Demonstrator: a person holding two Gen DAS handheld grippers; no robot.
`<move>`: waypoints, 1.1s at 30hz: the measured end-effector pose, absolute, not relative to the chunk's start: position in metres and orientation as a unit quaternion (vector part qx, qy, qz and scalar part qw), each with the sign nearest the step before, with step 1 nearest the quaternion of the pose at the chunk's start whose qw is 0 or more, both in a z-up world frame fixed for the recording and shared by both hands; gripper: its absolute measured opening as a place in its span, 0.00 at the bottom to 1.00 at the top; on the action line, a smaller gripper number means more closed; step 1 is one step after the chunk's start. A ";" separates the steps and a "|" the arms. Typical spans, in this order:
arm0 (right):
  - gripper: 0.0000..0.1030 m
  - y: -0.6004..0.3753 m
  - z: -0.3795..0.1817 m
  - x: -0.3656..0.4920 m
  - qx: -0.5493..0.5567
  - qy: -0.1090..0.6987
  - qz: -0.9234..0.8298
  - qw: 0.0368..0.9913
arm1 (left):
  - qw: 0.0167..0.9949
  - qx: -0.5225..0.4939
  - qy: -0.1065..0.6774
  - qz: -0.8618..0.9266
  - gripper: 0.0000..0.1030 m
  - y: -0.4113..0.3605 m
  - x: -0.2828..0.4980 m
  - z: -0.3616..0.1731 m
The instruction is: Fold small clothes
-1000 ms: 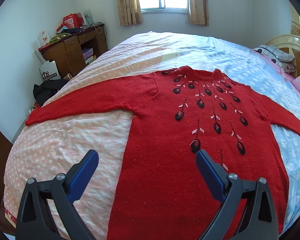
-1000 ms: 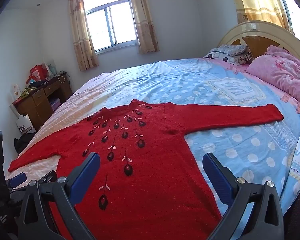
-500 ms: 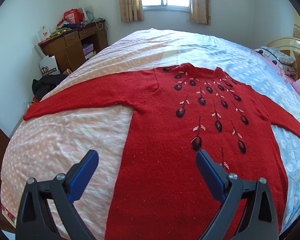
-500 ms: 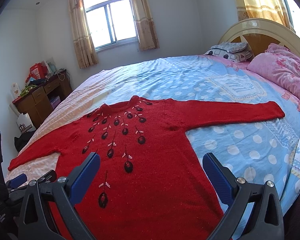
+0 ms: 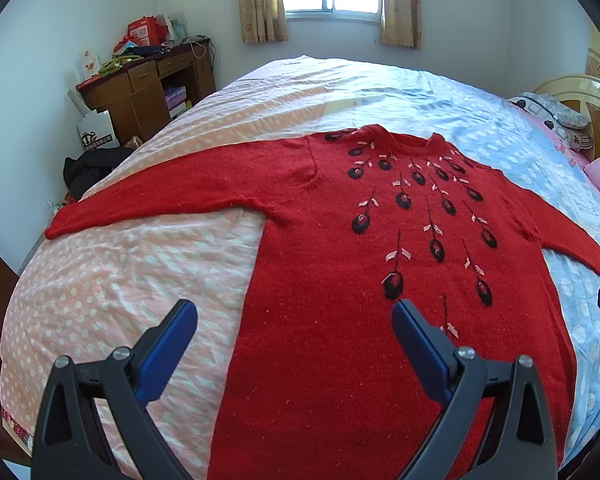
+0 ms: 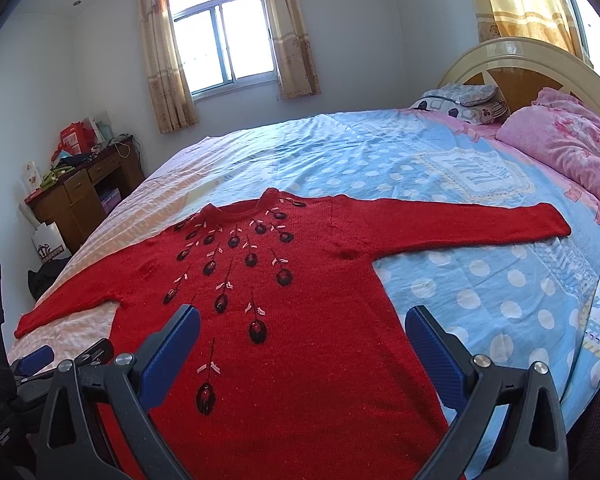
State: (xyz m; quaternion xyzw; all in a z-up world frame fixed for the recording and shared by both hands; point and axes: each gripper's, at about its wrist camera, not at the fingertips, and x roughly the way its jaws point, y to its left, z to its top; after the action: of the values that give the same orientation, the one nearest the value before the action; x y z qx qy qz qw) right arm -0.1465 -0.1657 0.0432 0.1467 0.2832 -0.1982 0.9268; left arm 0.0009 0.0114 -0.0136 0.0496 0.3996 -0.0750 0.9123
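A red knitted sweater [image 5: 332, 272] with dark embroidered buds lies flat, front up, on the bed, both sleeves spread wide. Its left sleeve [image 5: 160, 196] reaches toward the bed's left edge; its right sleeve [image 6: 460, 224] stretches toward the pillows. My left gripper [image 5: 294, 320] hovers open above the sweater's lower left side, holding nothing. My right gripper [image 6: 302, 326] hangs open over the sweater's [image 6: 292, 320] lower right part, also holding nothing. The left gripper's blue fingertip [image 6: 36, 358] shows at the lower left of the right wrist view.
The bed sheet [image 5: 120, 280] is pink with dots on the left and blue [image 6: 500, 280] on the right. Pink pillows [image 6: 560, 148] and a headboard [image 6: 520, 64] stand at the right. A wooden desk [image 5: 140, 88] with clutter and a dark bag [image 5: 88, 168] sit beyond the bed's left side.
Both grippers have drifted slightly forward and higher over the sweater; the view tilted down a little. The sweater has not moved and both grippers stay open.
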 end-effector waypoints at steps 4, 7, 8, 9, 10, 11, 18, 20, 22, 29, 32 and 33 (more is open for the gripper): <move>0.99 -0.165 0.041 -0.146 0.147 0.285 -0.198 0.926 | 0.912 0.050 0.400 -0.074 0.97 0.011 0.001 -0.014; 0.99 -0.166 0.040 -0.146 0.148 0.283 -0.200 0.926 | 0.912 0.050 0.401 -0.075 0.97 0.011 0.001 -0.016; 0.99 -0.166 0.039 -0.146 0.148 0.282 -0.199 0.927 | 0.912 0.051 0.401 -0.075 0.97 0.011 0.001 -0.017; 0.99 -0.167 0.039 -0.146 0.147 0.283 -0.199 0.927 | 0.911 0.052 0.401 -0.076 0.97 0.010 0.001 -0.018; 0.99 -0.170 0.038 -0.145 0.147 0.283 -0.200 0.927 | 0.911 0.054 0.401 -0.077 0.97 0.009 0.002 -0.019; 0.99 -0.173 0.036 -0.144 0.146 0.282 -0.205 0.926 | 0.911 0.057 0.400 -0.078 0.97 0.008 0.002 -0.020; 0.99 -0.219 0.030 -0.142 0.131 0.290 -0.247 0.915 | 0.915 0.064 0.389 -0.086 0.97 0.007 0.018 -0.025; 0.99 -0.236 0.027 -0.141 0.124 0.299 -0.257 0.910 | 0.916 0.065 0.386 -0.086 0.97 0.006 0.027 -0.025; 0.99 -0.261 0.025 -0.142 0.123 0.306 -0.274 0.903 | 0.917 0.062 0.383 -0.086 0.97 0.007 0.037 -0.026; 0.98 -0.374 0.032 -0.157 0.160 0.275 -0.358 0.878 | 0.919 0.063 0.383 -0.063 0.97 0.007 0.076 -0.037; 0.94 -0.420 0.035 -0.166 0.176 0.269 -0.403 0.857 | 0.917 0.048 0.392 -0.054 0.97 0.010 0.089 -0.044; 0.93 -0.430 0.036 -0.169 0.177 0.268 -0.414 0.852 | 0.917 0.044 0.394 -0.052 0.97 0.010 0.092 -0.046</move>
State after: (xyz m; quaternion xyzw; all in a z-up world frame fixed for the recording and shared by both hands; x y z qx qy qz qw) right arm -0.1687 -0.4300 0.0356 0.1770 0.2677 -0.4145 0.8516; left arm 0.0921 0.0101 -0.0461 0.0443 0.3941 -0.0518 0.9165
